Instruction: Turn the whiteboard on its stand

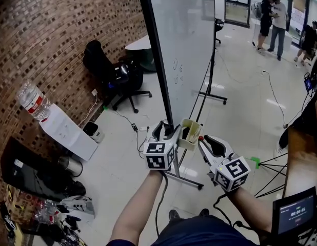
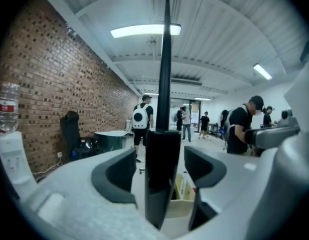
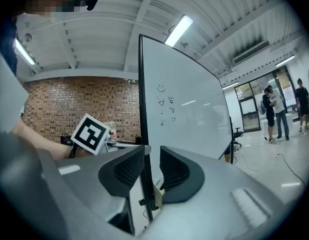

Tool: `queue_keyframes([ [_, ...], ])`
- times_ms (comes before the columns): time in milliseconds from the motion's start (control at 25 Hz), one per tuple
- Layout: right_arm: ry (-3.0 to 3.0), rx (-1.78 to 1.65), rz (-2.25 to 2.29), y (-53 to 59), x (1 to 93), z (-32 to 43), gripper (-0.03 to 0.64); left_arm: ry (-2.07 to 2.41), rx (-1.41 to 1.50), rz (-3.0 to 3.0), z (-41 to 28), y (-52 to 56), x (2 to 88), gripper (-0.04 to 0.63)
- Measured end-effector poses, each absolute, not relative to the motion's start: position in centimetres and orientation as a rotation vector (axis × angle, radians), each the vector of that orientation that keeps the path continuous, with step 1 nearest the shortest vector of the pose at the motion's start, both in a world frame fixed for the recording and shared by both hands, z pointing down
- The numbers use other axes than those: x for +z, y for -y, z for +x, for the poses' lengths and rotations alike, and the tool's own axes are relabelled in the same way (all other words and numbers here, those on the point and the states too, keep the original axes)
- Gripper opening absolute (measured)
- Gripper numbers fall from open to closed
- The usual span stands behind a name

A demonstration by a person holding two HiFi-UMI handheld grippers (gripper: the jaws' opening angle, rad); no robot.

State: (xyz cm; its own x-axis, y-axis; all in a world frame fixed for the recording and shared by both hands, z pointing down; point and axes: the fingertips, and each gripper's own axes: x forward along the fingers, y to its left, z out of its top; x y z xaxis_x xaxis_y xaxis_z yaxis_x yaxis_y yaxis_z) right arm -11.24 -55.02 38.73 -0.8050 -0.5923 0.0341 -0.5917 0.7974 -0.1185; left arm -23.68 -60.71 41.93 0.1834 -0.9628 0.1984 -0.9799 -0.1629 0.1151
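Note:
The whiteboard [image 1: 184,40] stands on its wheeled stand [image 1: 186,177], seen nearly edge-on, with a few small marks on its face [image 3: 189,109]. My left gripper [image 1: 166,129] sits at the board's black lower edge. In the left gripper view that black edge [image 2: 163,84] runs up between the jaws of the left gripper [image 2: 159,169], which are open with a gap on both sides. My right gripper [image 1: 203,141] hovers just right of the beige marker tray [image 1: 189,134]. Its jaws [image 3: 152,171] stand slightly apart with nothing pressed between them; the board's edge shows through the gap.
A brick wall runs along the left. By it stand a black office chair [image 1: 120,76], a white box [image 1: 68,132] and a water bottle [image 1: 33,100]. Cables trail over the floor. Tripod legs [image 1: 271,163] and a screen [image 1: 297,214] are at the right; people [image 1: 276,19] stand far back.

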Motion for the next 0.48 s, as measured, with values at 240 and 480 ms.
queue_keyframes([
  [240, -2.916, -0.285, -1.025, 54.4, 38.9, -11.2, 0.087, 1.905, 0.121, 2.233, -23.2, 63.3, 42.2, 0.284],
  [480, -2.860, -0.361, -1.116, 54.1, 39.9, -8.4, 0.057, 1.995, 0.227, 2.226, -23.8, 63.6, 43.5, 0.143],
])
